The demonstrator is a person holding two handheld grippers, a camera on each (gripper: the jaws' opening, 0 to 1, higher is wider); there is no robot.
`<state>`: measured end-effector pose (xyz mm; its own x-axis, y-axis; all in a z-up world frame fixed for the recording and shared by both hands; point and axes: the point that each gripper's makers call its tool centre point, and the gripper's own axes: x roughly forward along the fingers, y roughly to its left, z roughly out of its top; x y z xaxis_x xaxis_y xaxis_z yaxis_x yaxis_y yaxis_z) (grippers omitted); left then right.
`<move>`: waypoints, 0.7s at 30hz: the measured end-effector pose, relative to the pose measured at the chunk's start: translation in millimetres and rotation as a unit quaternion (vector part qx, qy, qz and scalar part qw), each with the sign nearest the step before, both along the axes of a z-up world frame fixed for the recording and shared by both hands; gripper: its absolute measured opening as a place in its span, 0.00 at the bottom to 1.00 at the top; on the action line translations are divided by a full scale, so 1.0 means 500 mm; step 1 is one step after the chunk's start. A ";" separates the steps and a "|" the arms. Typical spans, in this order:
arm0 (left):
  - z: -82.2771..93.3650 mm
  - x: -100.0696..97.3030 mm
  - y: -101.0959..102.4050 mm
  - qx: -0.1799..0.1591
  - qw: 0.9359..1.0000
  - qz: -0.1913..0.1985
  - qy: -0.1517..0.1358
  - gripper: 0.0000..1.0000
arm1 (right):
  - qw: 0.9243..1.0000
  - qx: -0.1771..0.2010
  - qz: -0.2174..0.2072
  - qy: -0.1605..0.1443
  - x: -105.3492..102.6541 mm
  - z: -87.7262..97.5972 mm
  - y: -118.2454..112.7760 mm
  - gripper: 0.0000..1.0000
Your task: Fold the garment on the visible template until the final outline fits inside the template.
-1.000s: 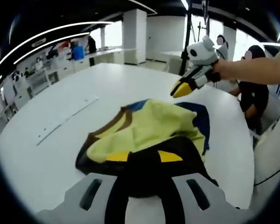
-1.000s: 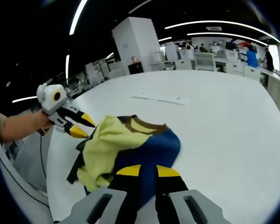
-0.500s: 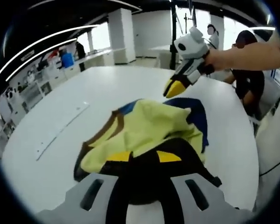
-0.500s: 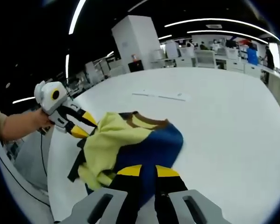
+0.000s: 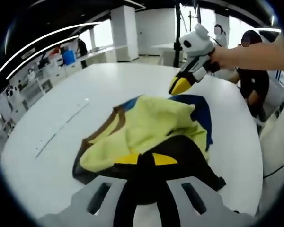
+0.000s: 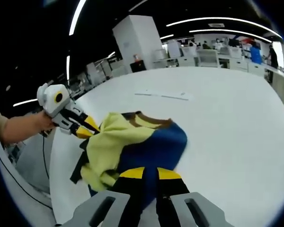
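Observation:
A crumpled garment (image 5: 151, 123) in yellow, blue, black and brown lies bunched on the white table (image 5: 109, 80). My left gripper (image 5: 145, 159) sits low at its near edge, jaws close together with black cloth between the yellow tips. My right gripper (image 5: 181, 86) comes in from the upper right with its tips together at the garment's far blue edge. In the right gripper view the garment (image 6: 132, 142) lies ahead, with blue cloth in the narrow gap of my right gripper (image 6: 150, 173). My left gripper (image 6: 86, 128), held by a hand, touches the yellow edge.
A thin pale strip (image 5: 61, 125) is laid flat on the table to the left of the garment; in the right gripper view the strip (image 6: 163, 96) lies beyond it. A seated person (image 5: 255, 90) is at the table's far right edge. Desks and a pillar stand behind.
The garment has bunched slightly and shifted little. In the right gripper view the left gripper has edged closer onto the yellow edge. The right gripper has stayed at the blue edge.

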<state>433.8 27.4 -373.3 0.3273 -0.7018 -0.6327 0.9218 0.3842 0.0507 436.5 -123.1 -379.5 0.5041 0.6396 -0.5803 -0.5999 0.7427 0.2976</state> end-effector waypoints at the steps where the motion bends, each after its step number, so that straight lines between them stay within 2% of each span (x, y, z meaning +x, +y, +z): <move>1: 0.000 0.000 0.000 0.000 1.000 0.000 0.000 0.04 | 1.000 0.000 0.001 0.001 -0.001 0.000 0.001 0.04; 7: -0.005 -0.001 0.003 0.004 1.000 0.005 0.002 0.00 | 1.000 0.003 0.001 0.004 -0.008 -0.001 0.003 0.04; 21: -0.013 -0.014 0.012 0.007 1.000 0.010 0.008 0.00 | 1.000 0.005 -0.023 0.015 -0.018 -0.010 -0.019 0.07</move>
